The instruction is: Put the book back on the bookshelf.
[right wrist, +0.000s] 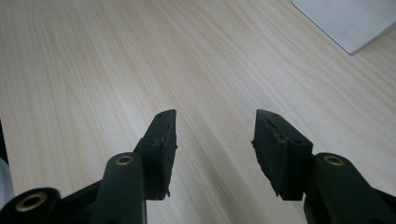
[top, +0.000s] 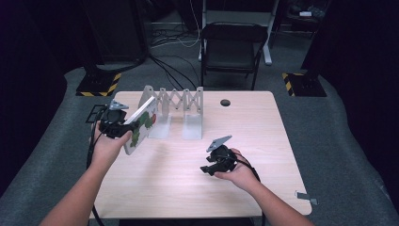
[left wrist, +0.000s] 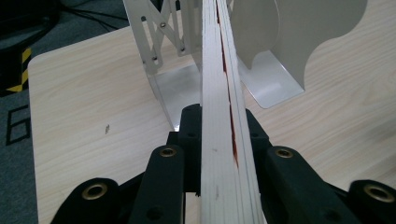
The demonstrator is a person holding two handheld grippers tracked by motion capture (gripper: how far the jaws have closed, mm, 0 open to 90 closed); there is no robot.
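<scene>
High view: left gripper (top: 126,128) at the table's (top: 263,141) left edge, clamped on a thin book (top: 141,125) with a green and red cover, held off the wood and tilted, top corner leaning toward the rack (top: 174,101). Rack standing at the back of the table, a folding metal bookend with a scissor lattice and two flat feet, nothing in it yet. Left gripper view: book (left wrist: 224,116) seen edge-on, pinched between both black pads, page block running straight ahead toward the gap between the rack's (left wrist: 159,42) lattice upright and its curved end plate. Judging by that line-up, lift and carry already done, aim roughly set; insertion not yet begun, since the book's far end looks short of the feet and clear of both uprights, though exact clearance cannot be told from this angle. Right gripper (top: 212,168) resting low over bare wood near the table's middle, well apart from book and rack. Right gripper view: jaws parted about halfway, nothing between them, plain tabletop (right wrist: 93,70) beneath and a corner of a metal foot (right wrist: 345,21) at upper right. Left to do, as a guess: slide the book between the uprights, stand it on a foot, release, perhaps steady the rack with the idle gripper
</scene>
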